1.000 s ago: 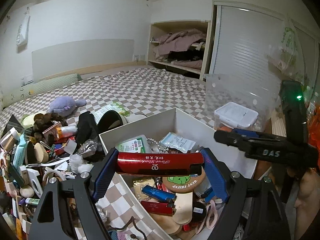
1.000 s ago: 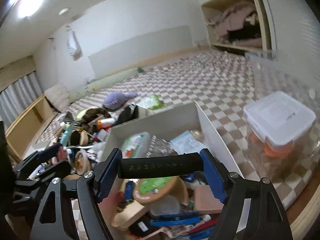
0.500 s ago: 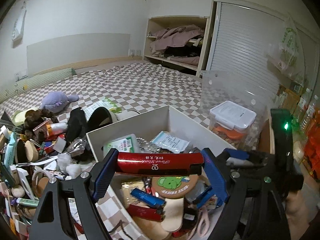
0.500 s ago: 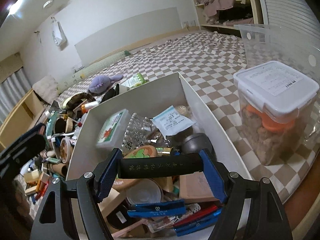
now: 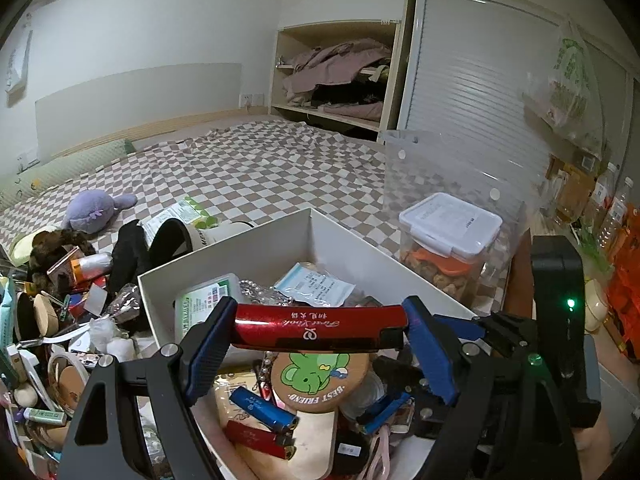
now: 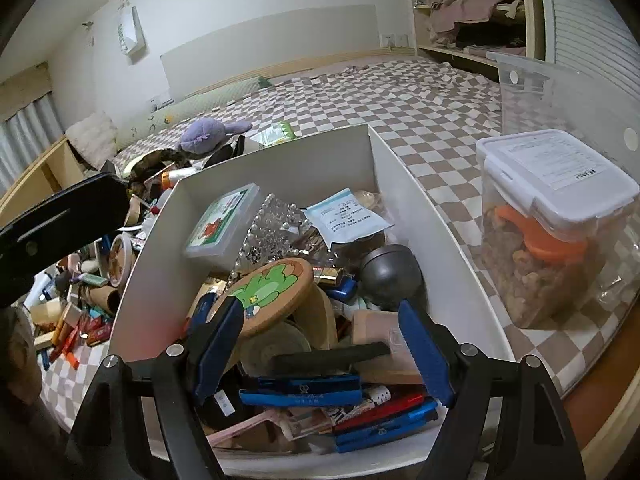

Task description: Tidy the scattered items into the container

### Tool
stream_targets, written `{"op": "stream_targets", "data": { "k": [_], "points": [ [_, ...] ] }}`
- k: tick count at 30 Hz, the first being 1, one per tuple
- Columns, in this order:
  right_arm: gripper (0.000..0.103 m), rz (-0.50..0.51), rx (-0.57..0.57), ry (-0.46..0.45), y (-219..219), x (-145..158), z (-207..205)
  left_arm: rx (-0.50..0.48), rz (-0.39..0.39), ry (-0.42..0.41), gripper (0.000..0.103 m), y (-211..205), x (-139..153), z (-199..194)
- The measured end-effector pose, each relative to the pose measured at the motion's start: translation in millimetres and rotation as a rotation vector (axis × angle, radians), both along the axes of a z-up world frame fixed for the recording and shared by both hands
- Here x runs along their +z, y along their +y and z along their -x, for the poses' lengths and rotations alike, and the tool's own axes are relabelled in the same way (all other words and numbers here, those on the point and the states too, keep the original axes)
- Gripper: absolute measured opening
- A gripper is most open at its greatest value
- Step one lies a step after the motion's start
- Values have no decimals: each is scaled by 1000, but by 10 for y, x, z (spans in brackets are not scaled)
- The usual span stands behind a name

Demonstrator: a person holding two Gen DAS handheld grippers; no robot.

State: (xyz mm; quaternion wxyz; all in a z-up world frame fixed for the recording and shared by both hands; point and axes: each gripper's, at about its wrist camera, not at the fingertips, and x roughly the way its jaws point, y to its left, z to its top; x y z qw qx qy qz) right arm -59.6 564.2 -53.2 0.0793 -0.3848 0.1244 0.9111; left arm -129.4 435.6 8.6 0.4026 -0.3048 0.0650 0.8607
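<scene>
**Black bar dropped in the box, red bar held above it**

A second ago our right gripper [image 6: 320, 344] clamped a black bar [image 6: 332, 358] end to end. That bar now lies loose in the white box [image 6: 280, 156], tilted on the blue bars [image 6: 300, 390] near the front wall. It sits between the right gripper's blue pads [image 6: 218, 338] but touches neither of them, so the jaws have just parted a little and grip nothing. The view has also come lower and closer to the box's contents since then.

Our left gripper [image 5: 318, 328] is clamped on the red bar [image 5: 318, 326] as before, pads pressing both ends. It points down at a slant over the near end of the box, above the round frog coaster [image 5: 320, 376]. From this view, the right gripper's black body has moved in beside it at lower right.

Scattered items [image 5: 60, 320] lie piled on the checked bed left of the box.
</scene>
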Motion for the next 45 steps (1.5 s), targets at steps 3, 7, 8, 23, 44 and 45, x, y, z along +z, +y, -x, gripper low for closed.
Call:
{"op": "stream_targets", "data": {
  "k": [3, 7, 8, 23, 44, 45],
  "points": [
    [80, -5, 12, -1, 0, -4, -6, -11, 9, -11, 83, 78, -24, 13],
    [81, -11, 32, 6, -9, -2, -38, -28, 18, -41, 83, 195, -62, 46],
    [81, -16, 35, 7, -14, -1, -45, -31, 20, -47, 83, 225, -71, 53],
    [81, 0, 65, 31, -12, -12, -150, -63, 72, -124, 83, 559, -278, 137],
    [84, 15, 64, 30, -9, -26, -177, -9, 71, -96, 101, 427, -269, 96],
    [89, 14, 64, 31, -14, -23, -180, -5, 72, -93, 101, 411, -265, 95]
  ]
}}
